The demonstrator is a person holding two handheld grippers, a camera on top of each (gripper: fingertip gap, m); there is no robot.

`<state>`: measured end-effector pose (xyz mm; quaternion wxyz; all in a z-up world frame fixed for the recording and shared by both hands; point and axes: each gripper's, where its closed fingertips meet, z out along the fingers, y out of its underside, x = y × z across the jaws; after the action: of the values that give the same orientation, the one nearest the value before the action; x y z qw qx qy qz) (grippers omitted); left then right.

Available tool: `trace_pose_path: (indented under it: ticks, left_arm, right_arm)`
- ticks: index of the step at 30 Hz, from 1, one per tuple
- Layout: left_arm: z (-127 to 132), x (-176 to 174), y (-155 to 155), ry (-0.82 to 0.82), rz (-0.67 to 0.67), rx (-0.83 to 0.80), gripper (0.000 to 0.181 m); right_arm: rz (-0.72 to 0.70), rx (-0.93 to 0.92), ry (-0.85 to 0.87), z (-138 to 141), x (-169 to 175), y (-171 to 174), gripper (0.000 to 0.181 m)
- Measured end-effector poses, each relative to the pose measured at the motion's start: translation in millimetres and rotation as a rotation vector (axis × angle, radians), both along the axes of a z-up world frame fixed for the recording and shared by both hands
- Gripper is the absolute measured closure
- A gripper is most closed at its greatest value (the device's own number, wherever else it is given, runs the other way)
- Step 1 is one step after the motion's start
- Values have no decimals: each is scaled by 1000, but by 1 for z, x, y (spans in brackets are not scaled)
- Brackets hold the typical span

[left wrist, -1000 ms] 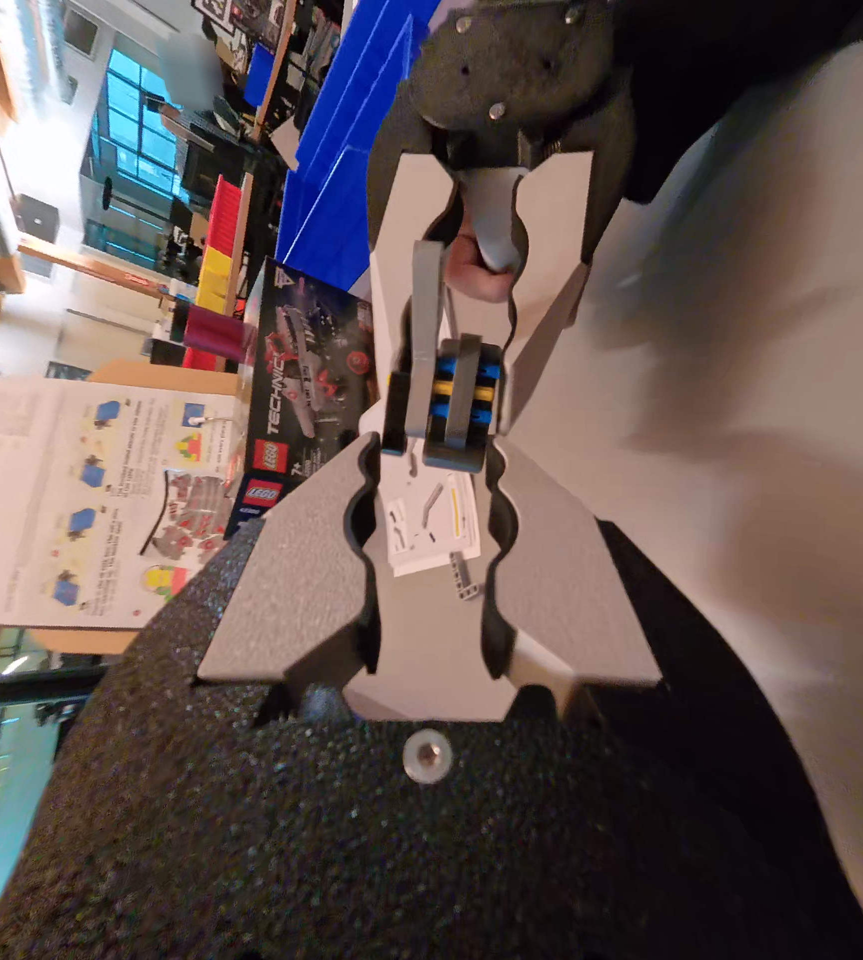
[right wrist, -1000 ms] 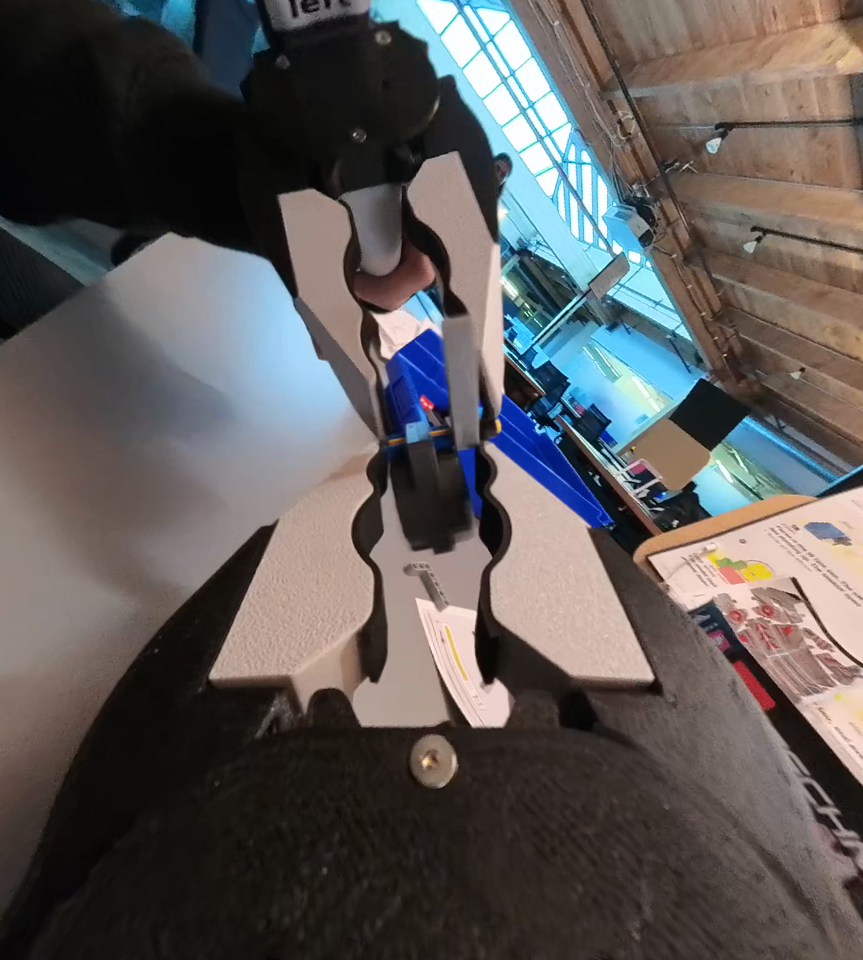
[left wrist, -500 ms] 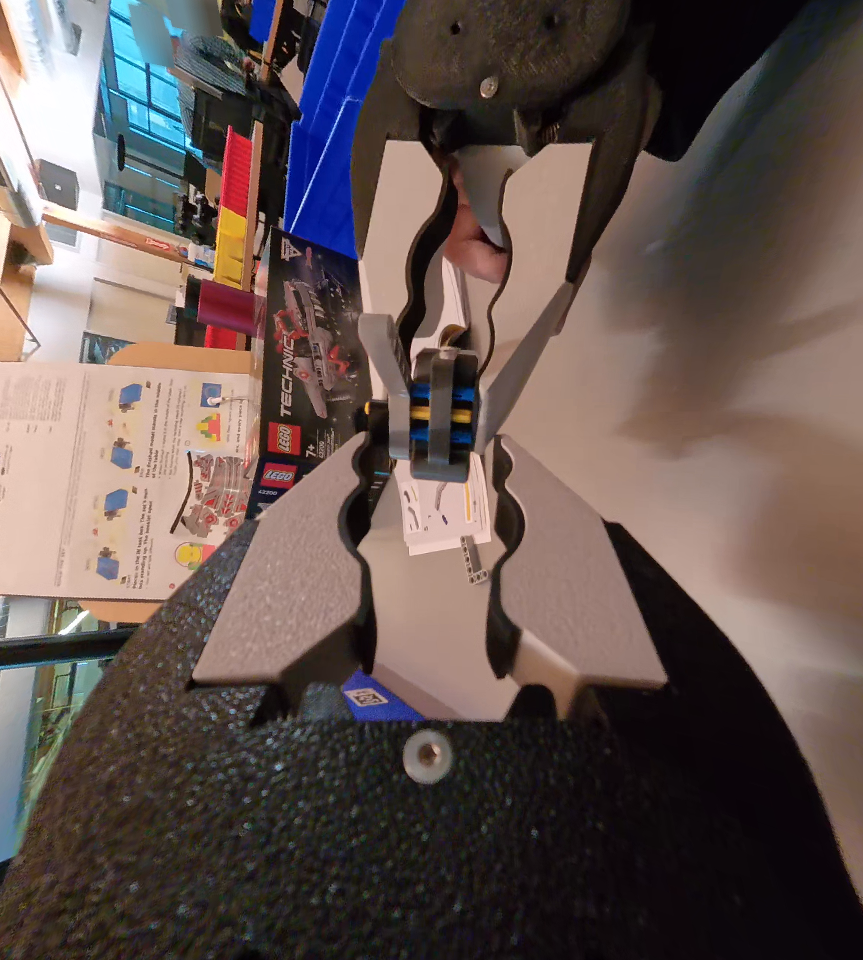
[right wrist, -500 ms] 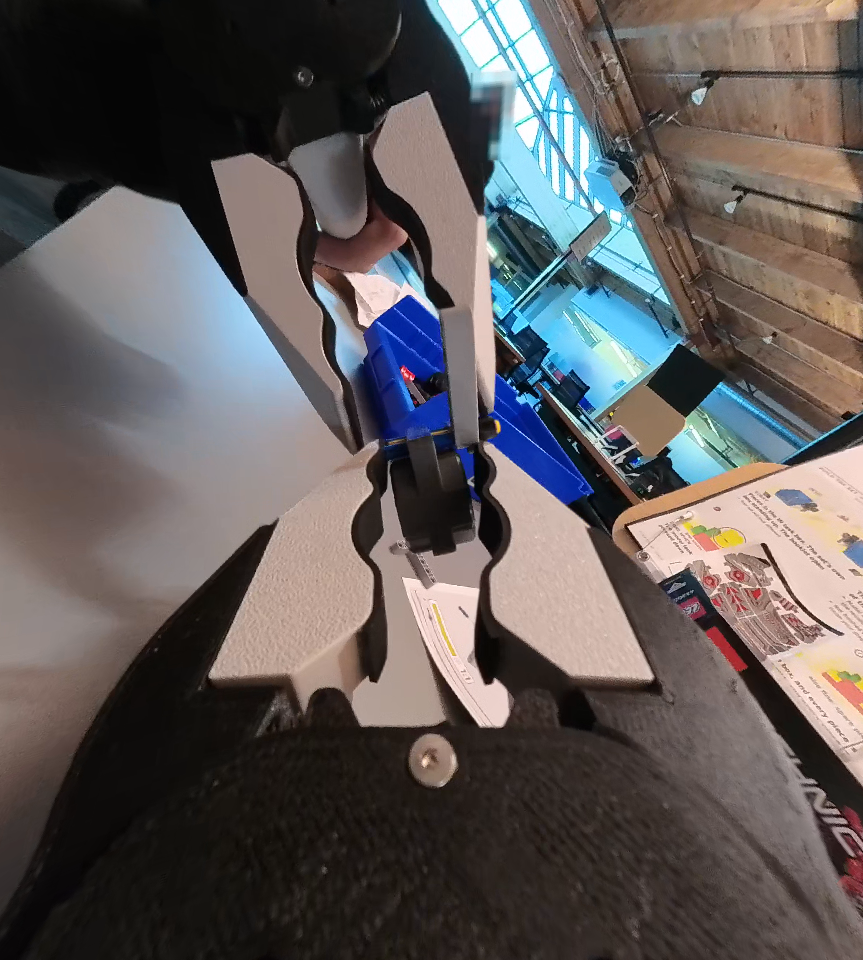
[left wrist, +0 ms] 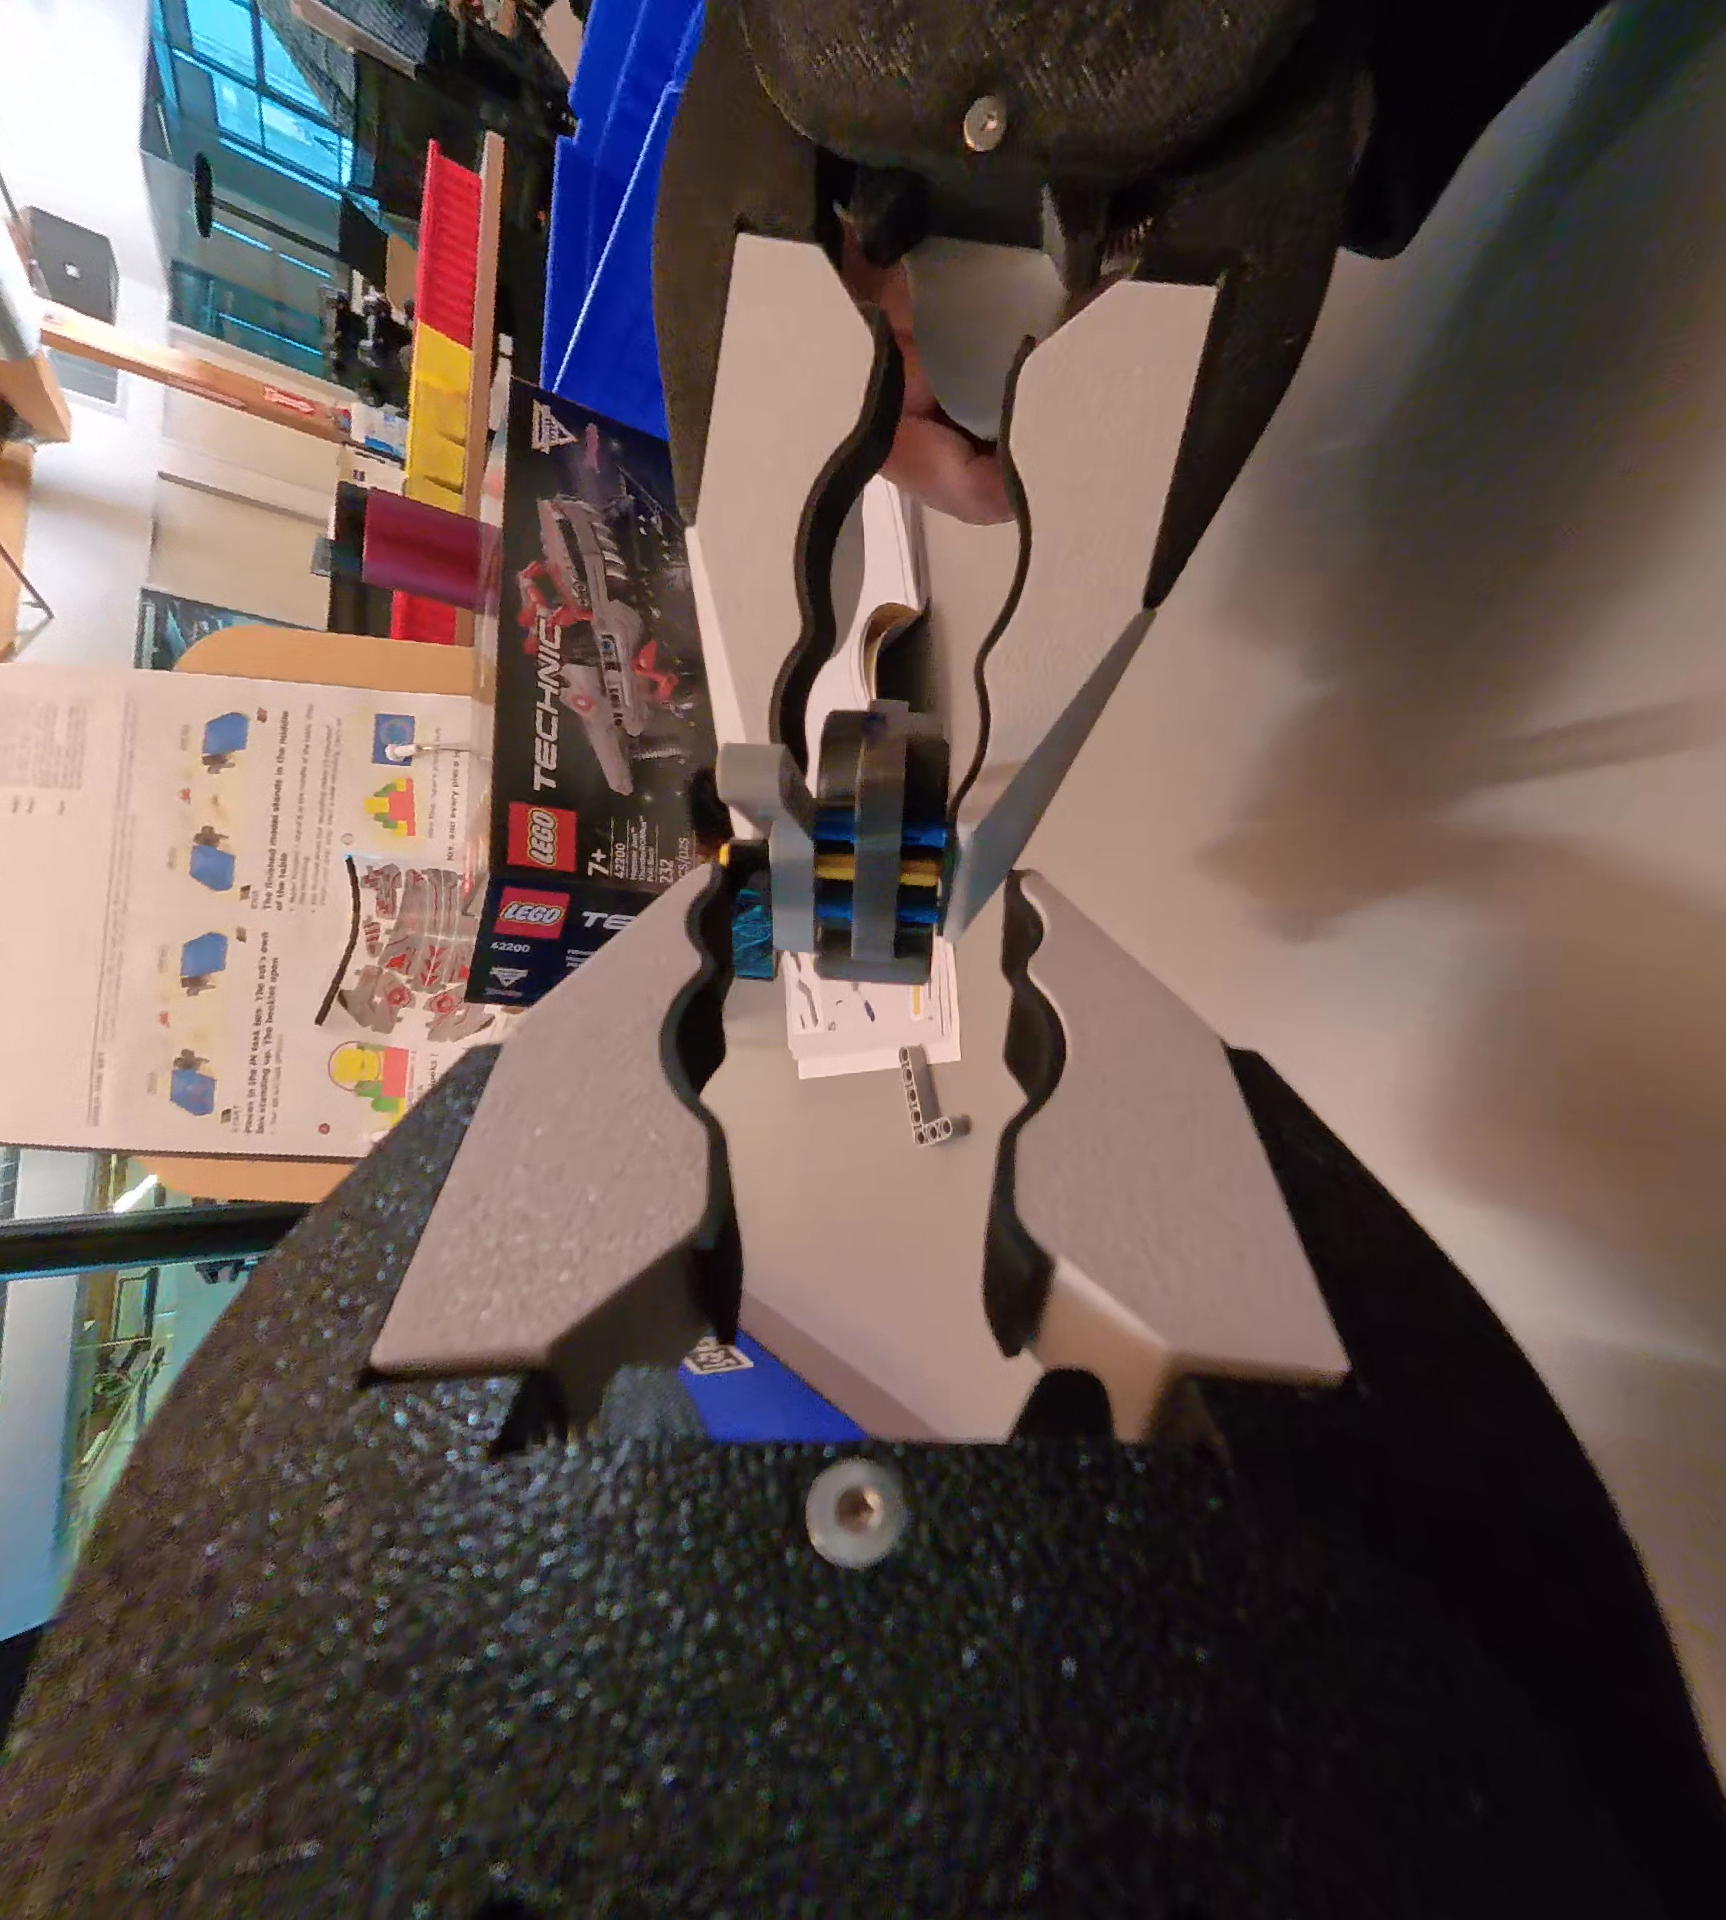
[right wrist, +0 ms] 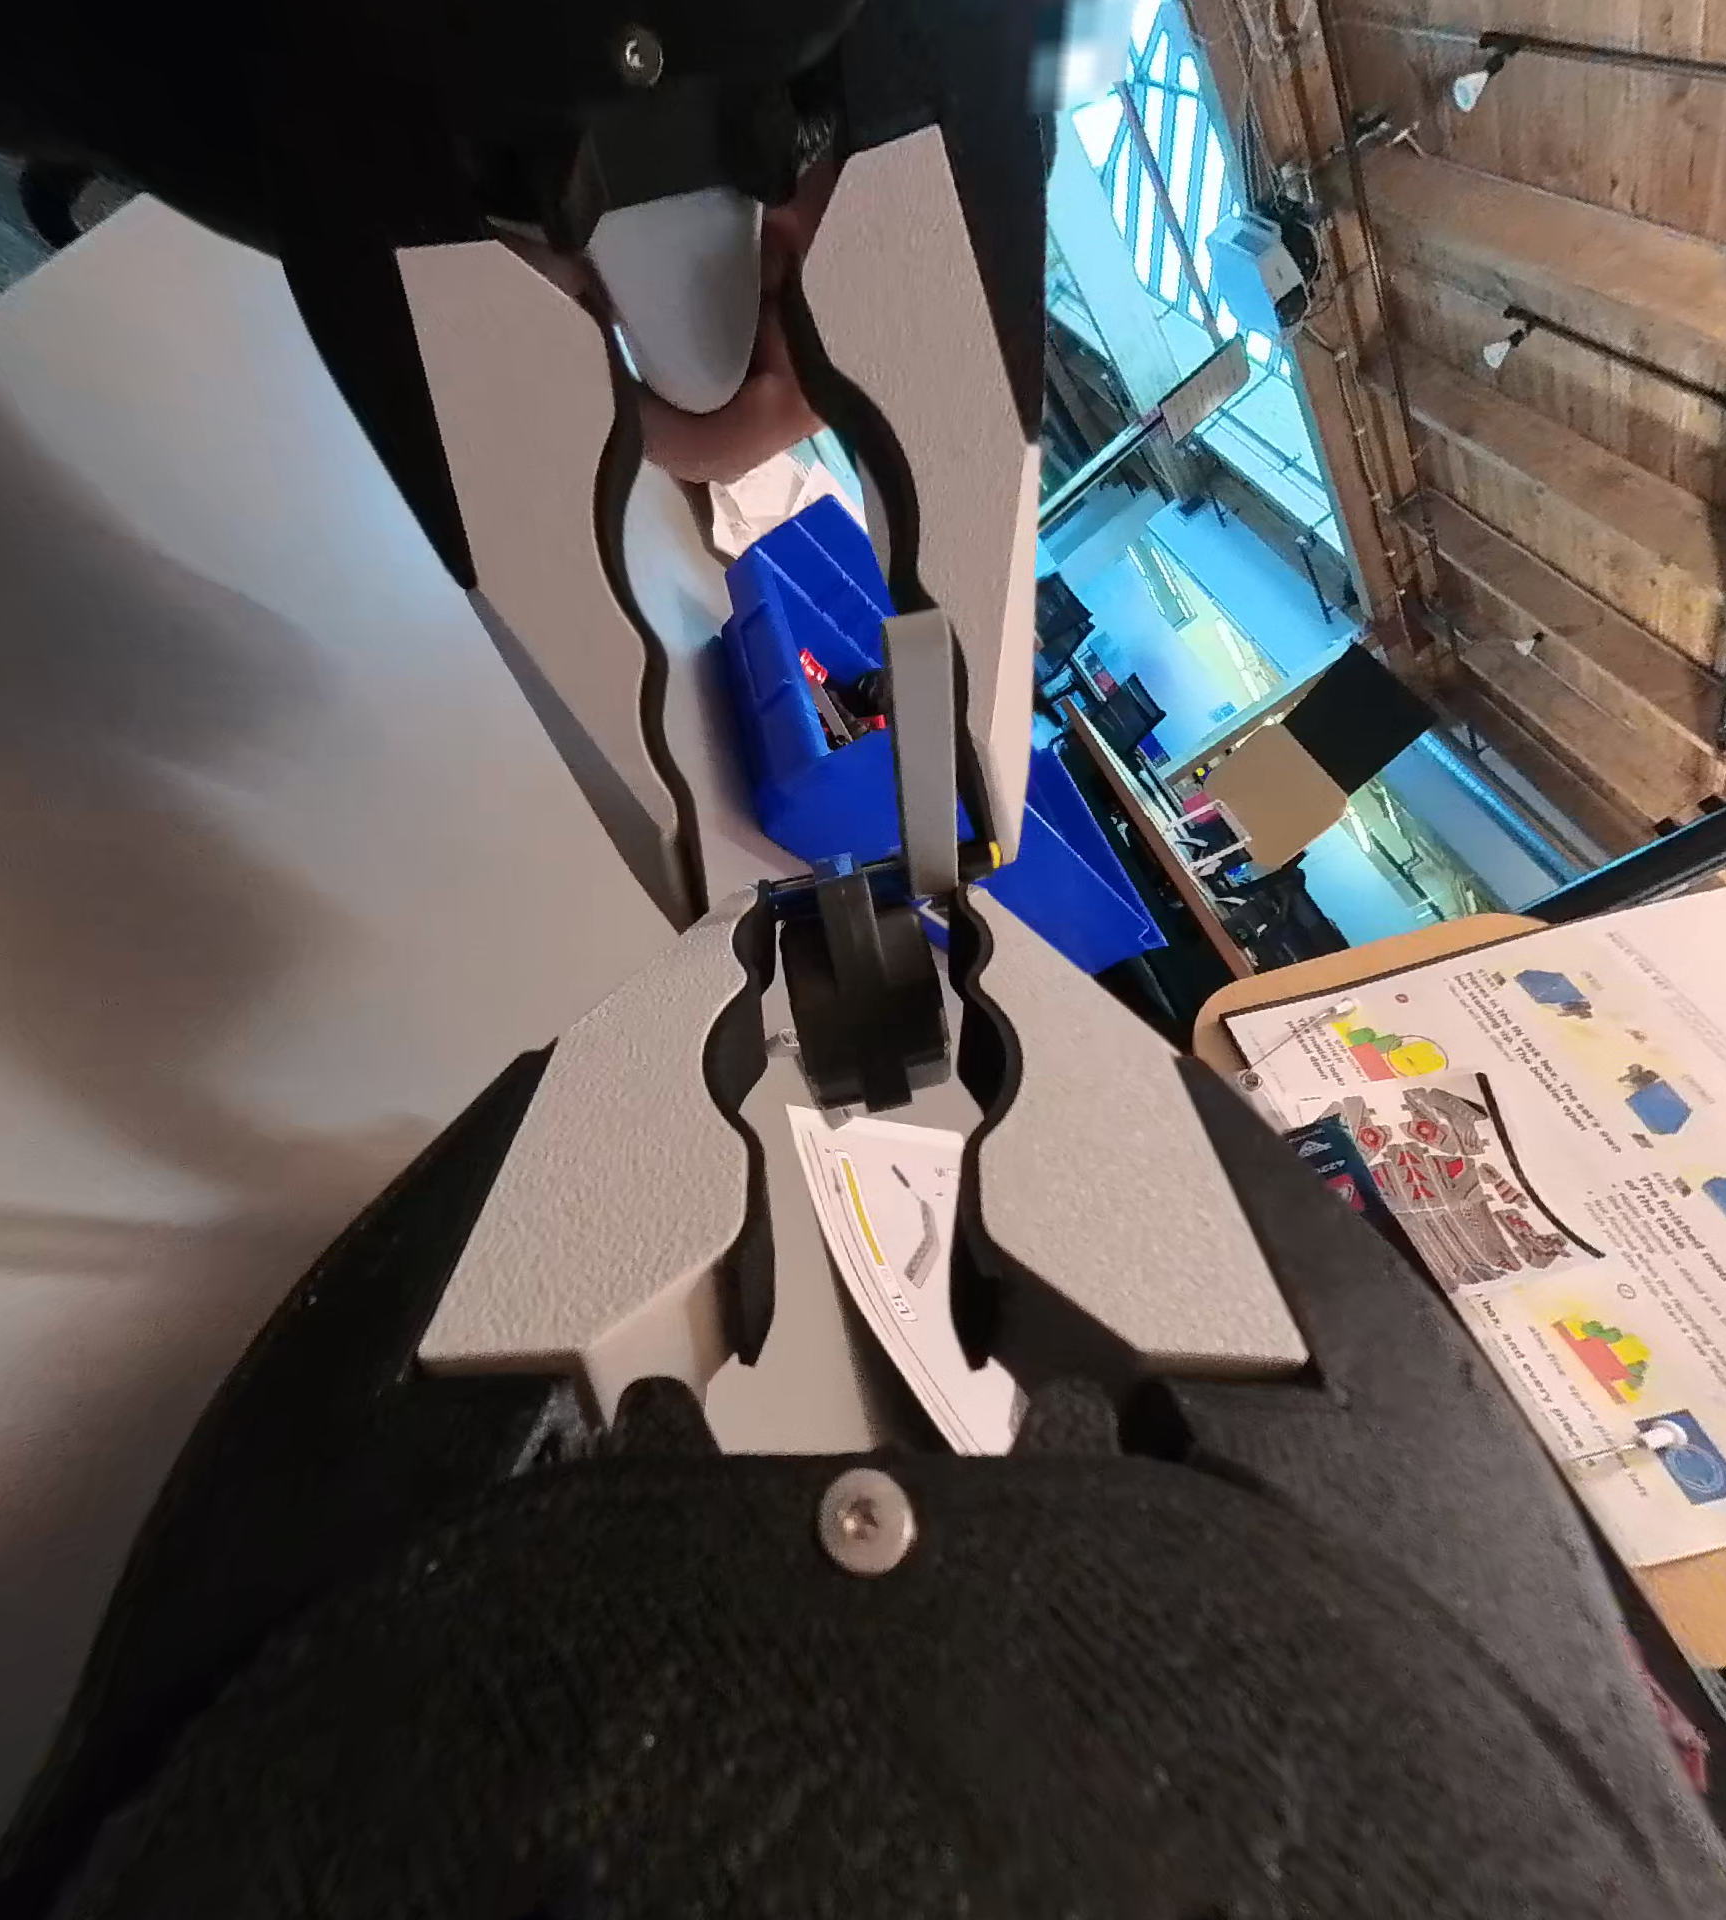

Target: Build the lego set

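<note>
The small lego assembly (left wrist: 864,847), grey beams on blue and yellow pins, is held in the air between both grippers. It looks light and rigid, but its pin joints may twist. The left gripper (left wrist: 864,914) jaws clamp it, as do the right gripper (right wrist: 864,935) jaws. Below, the pale bench (left wrist: 1461,935) holds a loose grey beam (left wrist: 926,1101), and a workshop lies beyond.

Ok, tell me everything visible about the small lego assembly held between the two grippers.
The lego assembly is a compact plastic stack: black and grey beams side by side, blue and yellow pins crossing between them, and a long grey beam sticking out. It hangs above the white table, between the tips of the left gripper and right gripper.
</note>
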<state>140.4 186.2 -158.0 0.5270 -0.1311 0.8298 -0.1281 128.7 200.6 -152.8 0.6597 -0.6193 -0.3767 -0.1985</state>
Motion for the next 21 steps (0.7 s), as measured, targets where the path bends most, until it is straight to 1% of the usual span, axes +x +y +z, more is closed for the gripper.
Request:
trace_pose_path:
  ticks: [4, 9, 10, 11, 12, 13, 14, 16, 19, 21]
  left_arm:
    - [1, 0, -2, -15, -21, -15, 132]
    - [8, -2, -8, -14, -91, -50, 133]
    - [9, -3, -10, -9, -109, -54, 134]
    - [9, -3, -11, 1, -125, -61, 134]
    - [9, -3, -13, 1, -135, -72, 135]
    - [9, -3, -14, -2, -144, -76, 135]
    - [8, -3, -15, 5, -152, -78, 135]
    - [8, -2, -15, 9, -167, -67, 135]
    - [11, -3, -17, -3, -191, -80, 136]
    - [15, -1, -16, -26, -183, -90, 136]
  right_arm:
    - [16, 4, -10, 1, -1, -3, 150]
    - [72, 31, -1, 9, -3, -10, 150]
    - [79, 38, -7, 11, -3, -11, 146]
    - [67, 63, -12, 16, 0, -12, 131]
    - [67, 62, -18, 18, 2, -14, 128]
    - [75, 45, -13, 18, 2, -15, 129]
    - [96, 16, -15, 14, -1, -16, 137]
    - [95, 27, -33, 13, -1, -16, 139]
    - [127, 13, 4, 14, -2, -19, 141]
    - [119, 28, 7, 15, -1, -19, 147]
